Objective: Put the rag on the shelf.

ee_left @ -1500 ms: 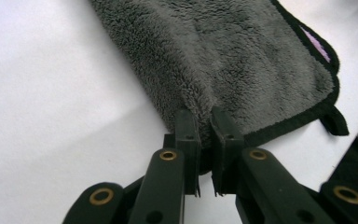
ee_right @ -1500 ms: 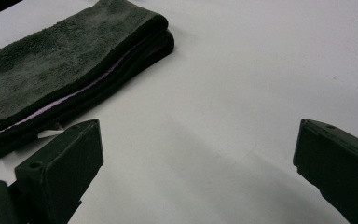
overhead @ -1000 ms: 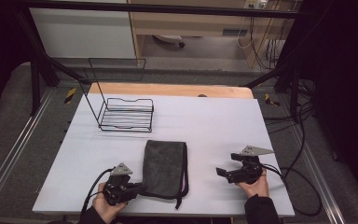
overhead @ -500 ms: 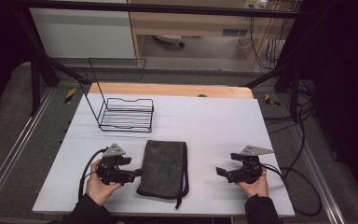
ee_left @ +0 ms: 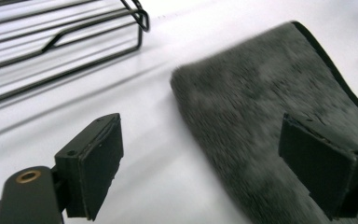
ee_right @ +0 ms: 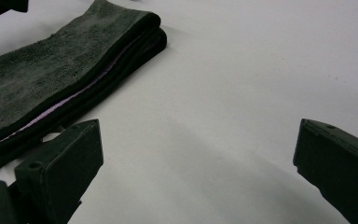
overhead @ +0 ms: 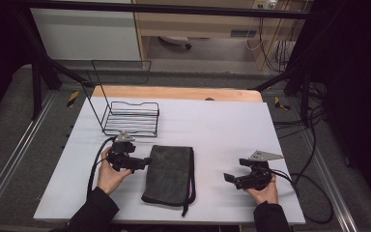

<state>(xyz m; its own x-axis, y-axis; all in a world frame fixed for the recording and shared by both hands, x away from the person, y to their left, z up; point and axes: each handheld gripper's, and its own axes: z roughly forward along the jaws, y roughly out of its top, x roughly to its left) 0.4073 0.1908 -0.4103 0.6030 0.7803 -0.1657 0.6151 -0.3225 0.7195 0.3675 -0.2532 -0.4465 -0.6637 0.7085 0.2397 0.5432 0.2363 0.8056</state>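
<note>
Grey folded towel (overhead: 170, 173) lies flat mid-bench (overhead: 222, 125), near edge. Left gripper (overhead: 142, 163) at its left edge, jaws just opened wide, nothing pinched; likely lining up a grab. Right gripper (overhead: 229, 179) waits apart, jaws spread. Wire rack (overhead: 130, 118) behind.

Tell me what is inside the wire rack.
Nothing lies in the wire rack; the white table shows through its bars. Its near rim crosses the left gripper view, blurred.
</note>
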